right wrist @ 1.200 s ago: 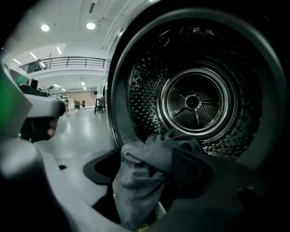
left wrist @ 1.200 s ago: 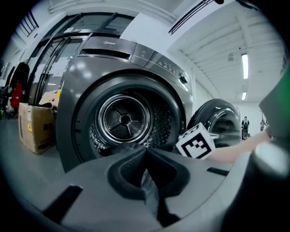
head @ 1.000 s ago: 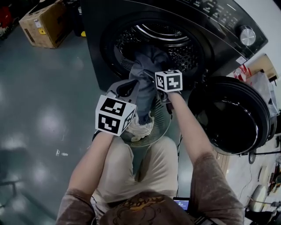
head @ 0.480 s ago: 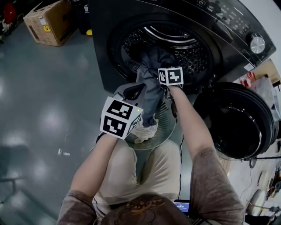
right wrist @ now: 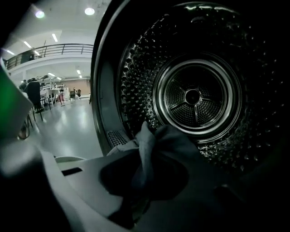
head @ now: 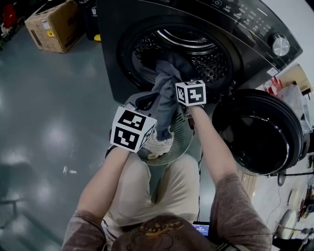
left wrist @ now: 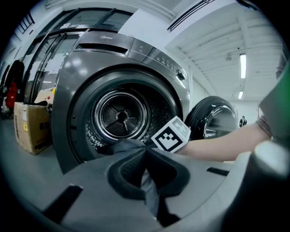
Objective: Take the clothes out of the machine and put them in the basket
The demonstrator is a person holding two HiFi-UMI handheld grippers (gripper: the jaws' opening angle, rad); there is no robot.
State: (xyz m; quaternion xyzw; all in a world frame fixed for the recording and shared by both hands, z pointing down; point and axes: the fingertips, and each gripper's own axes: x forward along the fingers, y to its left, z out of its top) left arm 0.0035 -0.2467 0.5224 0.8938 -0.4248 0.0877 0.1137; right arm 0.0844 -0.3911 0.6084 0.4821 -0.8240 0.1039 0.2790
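Industrial lab hall: mezzanine railing (right wrist: 50,49), ceiling lights (right wrist: 89,11), cardboard box (head: 51,27), glossy floor (head: 49,122).

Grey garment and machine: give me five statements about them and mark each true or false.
1. The grey garment hangs from the drum down towards the basket. True.
2. The machine door is shut. False: it stands open.
3. The left tool grips the grey garment. True.
4. The right tool is empty. False: its jaws have just been closing, with the grey garment between them.
5. The basket is empty. False: a white item lies in it.
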